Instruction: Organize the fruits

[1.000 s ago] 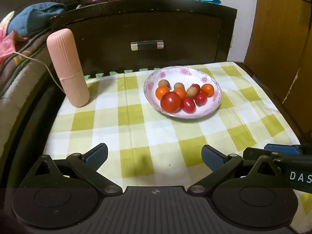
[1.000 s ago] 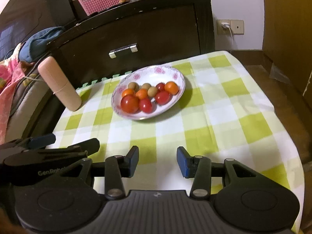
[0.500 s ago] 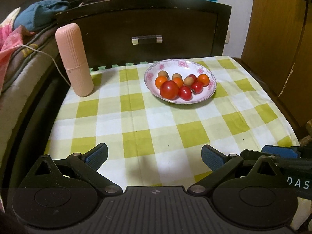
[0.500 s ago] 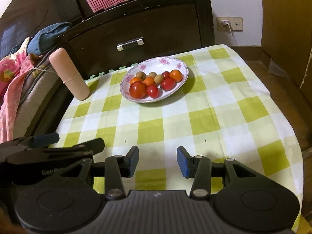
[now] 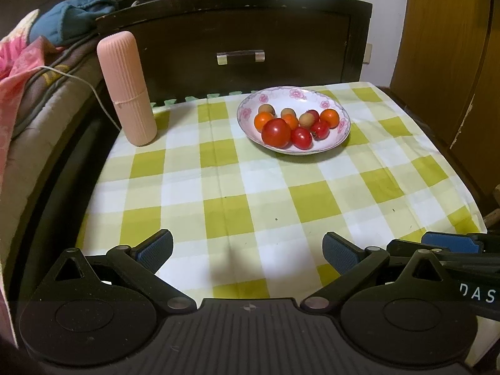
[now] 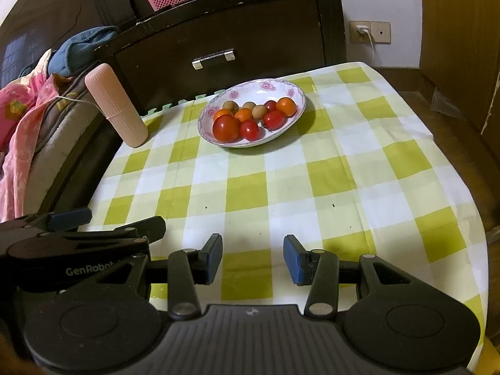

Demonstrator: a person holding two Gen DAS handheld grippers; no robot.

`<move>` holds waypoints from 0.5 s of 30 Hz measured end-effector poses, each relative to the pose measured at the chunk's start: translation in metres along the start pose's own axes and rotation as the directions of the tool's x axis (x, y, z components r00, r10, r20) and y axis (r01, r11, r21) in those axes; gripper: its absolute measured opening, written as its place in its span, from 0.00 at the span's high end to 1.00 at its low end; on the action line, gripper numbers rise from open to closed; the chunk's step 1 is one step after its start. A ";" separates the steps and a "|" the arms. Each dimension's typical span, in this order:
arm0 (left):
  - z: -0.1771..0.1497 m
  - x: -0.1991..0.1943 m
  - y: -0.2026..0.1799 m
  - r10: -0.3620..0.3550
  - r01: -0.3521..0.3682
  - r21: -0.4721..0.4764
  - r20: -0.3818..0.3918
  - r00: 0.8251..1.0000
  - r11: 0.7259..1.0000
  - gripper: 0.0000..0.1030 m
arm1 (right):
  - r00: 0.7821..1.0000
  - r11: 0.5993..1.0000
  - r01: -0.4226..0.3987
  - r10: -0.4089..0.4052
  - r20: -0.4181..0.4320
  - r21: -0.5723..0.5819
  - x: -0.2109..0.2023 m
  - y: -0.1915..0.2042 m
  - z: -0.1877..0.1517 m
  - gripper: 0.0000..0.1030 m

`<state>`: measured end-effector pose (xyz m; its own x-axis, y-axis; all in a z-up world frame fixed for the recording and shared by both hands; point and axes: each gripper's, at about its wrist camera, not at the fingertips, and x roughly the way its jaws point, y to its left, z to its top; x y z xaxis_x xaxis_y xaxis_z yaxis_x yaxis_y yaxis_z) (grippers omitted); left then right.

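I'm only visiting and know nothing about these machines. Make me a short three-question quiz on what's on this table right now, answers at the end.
1. True or false: every fruit lies inside the flowered bowl.
2. Which stands left of that bowl? A) a pink ribbed case B) a glass C) a kettle
3. Fill in: the biggest fruit is a ____ tomato.

Key
1. True: none lies on the checked cloth.
2. A, the pink ribbed case, upright near the far left corner.
3. Red: the large tomato at the bowl's front. The left gripper and right gripper are both open and empty.
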<state>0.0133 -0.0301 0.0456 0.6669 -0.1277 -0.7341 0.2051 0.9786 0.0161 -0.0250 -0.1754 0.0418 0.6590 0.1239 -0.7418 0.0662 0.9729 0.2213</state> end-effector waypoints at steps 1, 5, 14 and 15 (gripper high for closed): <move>0.000 0.000 0.000 0.001 -0.001 0.000 -0.001 1.000 1.000 0.00 | 1.000 1.000 -0.001 0.001 -0.001 0.000 0.000 0.000 0.000 0.60; -0.002 0.000 0.000 0.002 -0.002 0.000 -0.004 1.000 1.000 0.00 | 1.000 1.000 -0.001 0.001 -0.003 0.001 0.000 0.000 0.000 0.60; -0.004 0.001 0.000 0.004 -0.004 -0.002 -0.009 1.000 1.000 0.00 | 1.000 1.000 0.000 0.000 -0.010 0.003 0.002 0.000 -0.002 0.60; -0.004 0.001 0.000 0.005 -0.005 -0.002 -0.009 1.000 1.000 0.00 | 1.000 1.000 0.000 0.000 -0.011 0.003 0.002 0.000 -0.003 0.60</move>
<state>0.0112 -0.0295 0.0420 0.6614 -0.1217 -0.7401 0.2008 0.9795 0.0184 -0.0253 -0.1742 0.0386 0.6508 0.1258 -0.7487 0.0687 0.9724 0.2231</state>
